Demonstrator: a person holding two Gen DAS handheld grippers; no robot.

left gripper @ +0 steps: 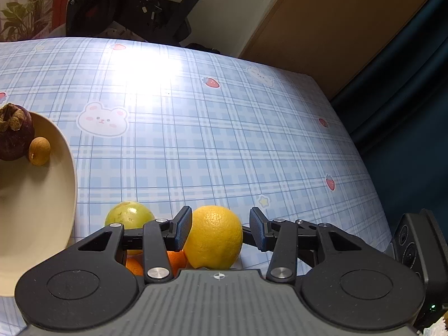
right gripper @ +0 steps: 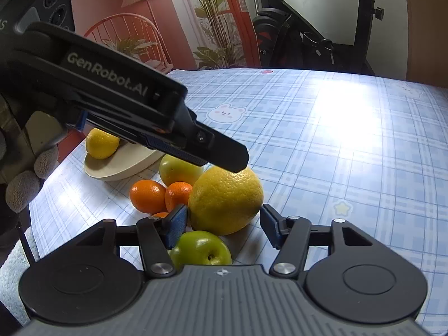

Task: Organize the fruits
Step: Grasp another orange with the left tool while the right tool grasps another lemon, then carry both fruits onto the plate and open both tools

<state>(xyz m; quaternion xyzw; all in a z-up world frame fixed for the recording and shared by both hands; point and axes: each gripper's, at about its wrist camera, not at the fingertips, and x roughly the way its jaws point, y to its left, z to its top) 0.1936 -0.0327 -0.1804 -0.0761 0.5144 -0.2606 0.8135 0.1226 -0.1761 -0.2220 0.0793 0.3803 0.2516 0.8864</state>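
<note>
A large yellow citrus (left gripper: 214, 238) lies on the checked tablecloth between the open fingers of my left gripper (left gripper: 221, 229); the left pad touches it, the right pad stands apart. The same fruit (right gripper: 225, 200) shows in the right wrist view, with the left gripper reaching over it from above. My right gripper (right gripper: 224, 224) is open, low behind the pile. A green apple (right gripper: 200, 247) lies under it. Two oranges (right gripper: 147, 196) and a pale green fruit (right gripper: 179, 170) sit beside the yellow one. A cream plate (left gripper: 42, 210) holds a mangosteen (left gripper: 14, 133) and a small brown fruit (left gripper: 39, 151).
In the right wrist view the cream plate (right gripper: 123, 165) also holds a lemon (right gripper: 101, 143). The table's far and right edges drop to a dark floor (left gripper: 406, 168). An exercise bike (right gripper: 308, 39) and plants stand beyond the table.
</note>
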